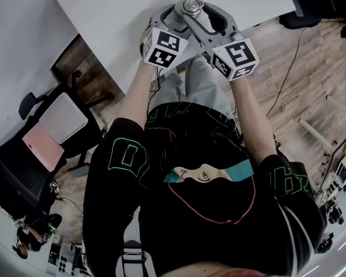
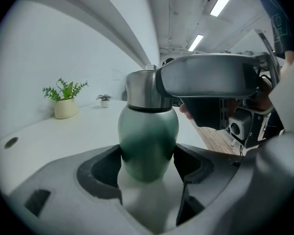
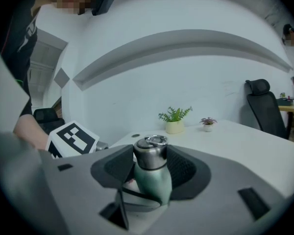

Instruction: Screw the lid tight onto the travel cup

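A green travel cup [image 2: 148, 136] with a steel lid [image 2: 144, 89] stands upright at the near edge of the white table [image 1: 127, 16]. My left gripper [image 2: 148, 156] is shut on the cup's green body, one pad on each side. My right gripper [image 3: 150, 161] is shut on the steel lid [image 3: 150, 153], above the green body [image 3: 154, 186]. In the head view the lid [image 1: 193, 6] shows from above, with the left gripper [image 1: 174, 15] and the right gripper [image 1: 212, 15] meeting round it. One right jaw crosses the left gripper view beside the lid.
A potted fern [image 3: 175, 125] and a smaller plant [image 3: 207, 123] stand at the far side of the table. A black office chair [image 3: 262, 106] is at its far right. Left of the person stands a chair [image 1: 40, 149] with flat devices on it. A cable [image 1: 288, 68] runs over the wood floor.
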